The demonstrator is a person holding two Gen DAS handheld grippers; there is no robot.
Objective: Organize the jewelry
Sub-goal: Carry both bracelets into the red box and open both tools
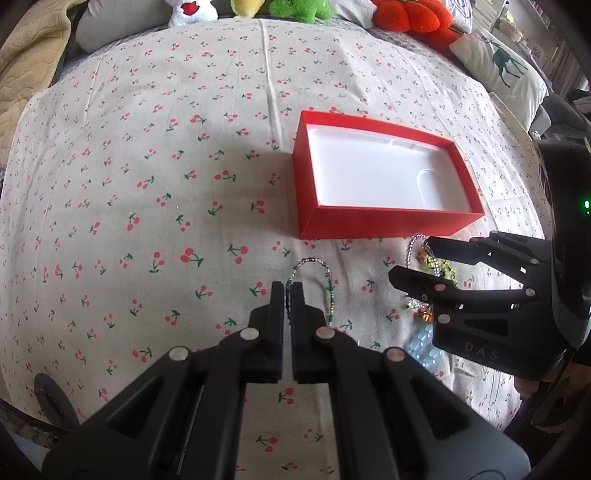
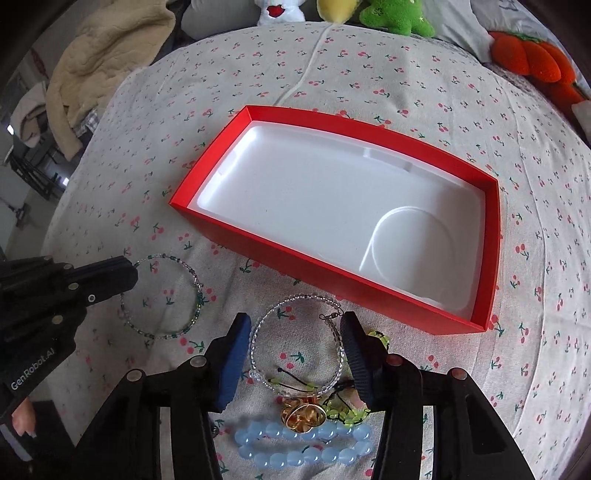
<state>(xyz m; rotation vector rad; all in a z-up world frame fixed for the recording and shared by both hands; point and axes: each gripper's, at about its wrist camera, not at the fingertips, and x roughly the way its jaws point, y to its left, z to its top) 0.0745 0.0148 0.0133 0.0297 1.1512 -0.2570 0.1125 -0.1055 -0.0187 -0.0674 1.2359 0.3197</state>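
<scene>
A red box (image 1: 391,223) with an empty white inside lies on the cherry-print cloth; it also shows in the right wrist view (image 2: 332,284). My left gripper (image 1: 288,291) is shut on a green-and-clear beaded bracelet (image 1: 328,280) lying on the cloth, also visible in the right wrist view (image 2: 195,288). My right gripper (image 2: 291,350) is open, its fingers either side of a clear beaded bracelet (image 2: 266,317). Below it lie a gold brooch (image 2: 303,413), a yellow-green bracelet (image 2: 343,410) and a light-blue bead bracelet (image 2: 295,458).
Plush toys (image 1: 295,9) and a deer-print pillow (image 1: 506,70) line the far edge of the bed. A beige blanket (image 2: 99,55) lies at the far left. The right gripper (image 1: 417,264) shows in the left wrist view, over the jewelry pile.
</scene>
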